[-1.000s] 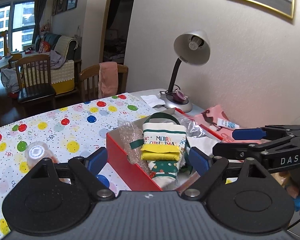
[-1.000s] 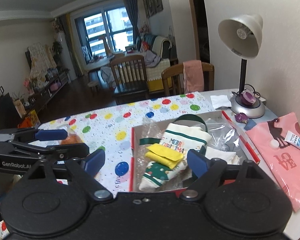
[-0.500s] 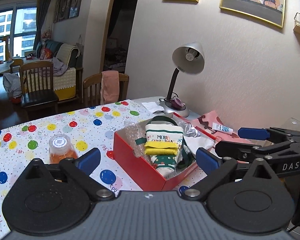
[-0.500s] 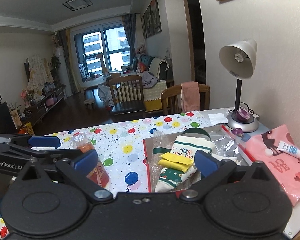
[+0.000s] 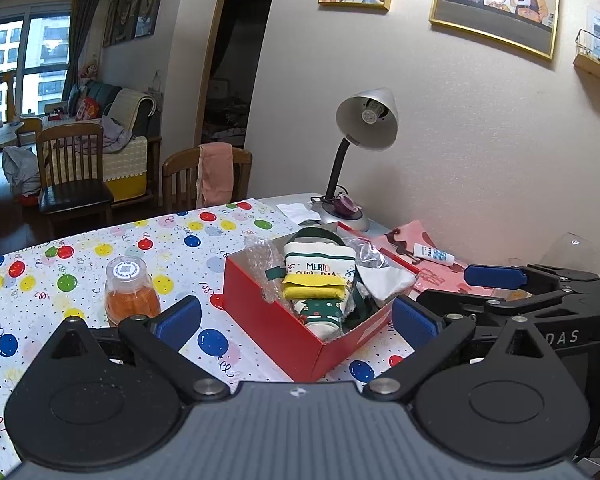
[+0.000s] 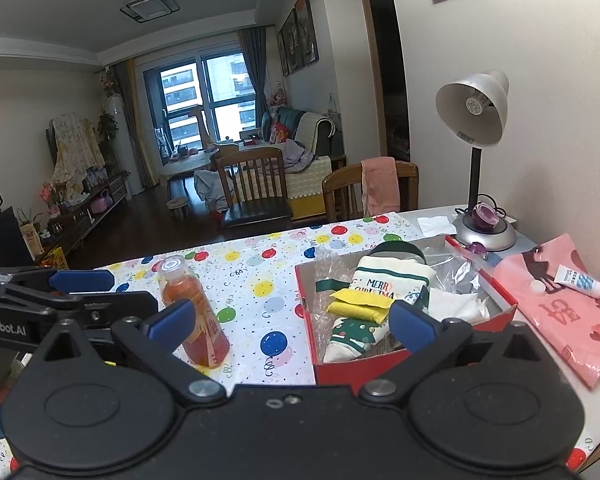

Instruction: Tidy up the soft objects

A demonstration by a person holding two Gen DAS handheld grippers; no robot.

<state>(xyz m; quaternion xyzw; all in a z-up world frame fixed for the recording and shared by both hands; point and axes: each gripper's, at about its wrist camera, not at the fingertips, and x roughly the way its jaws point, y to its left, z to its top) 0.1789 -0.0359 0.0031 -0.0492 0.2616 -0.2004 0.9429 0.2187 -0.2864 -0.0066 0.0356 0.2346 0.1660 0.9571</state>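
Observation:
A red box (image 5: 272, 320) (image 6: 380, 364) stands on the balloon-print tablecloth. In it lie a white and green Christmas cloth bag (image 5: 320, 264) (image 6: 392, 278), a folded yellow cloth (image 5: 314, 286) (image 6: 358, 304) on top, a white cloth (image 5: 384, 280) (image 6: 456, 304) and bubble wrap. My left gripper (image 5: 296, 320) is open and empty, held back from and above the box. My right gripper (image 6: 290, 322) is open and empty, also back from the box; it shows in the left wrist view (image 5: 496, 276). The left gripper shows in the right wrist view (image 6: 80, 280).
An orange drink bottle (image 5: 130, 292) (image 6: 194, 316) stands left of the box. A desk lamp (image 5: 364, 128) (image 6: 474, 120) stands at the back by the wall. A pink bag (image 6: 560, 312) with a white tube (image 6: 578, 280) lies right of the box. Wooden chairs (image 6: 256, 184) stand beyond the table.
Both grippers have pulled back and up from the box, so it looks smaller and farther. The orange bottle has come fully into view. Both stay open.

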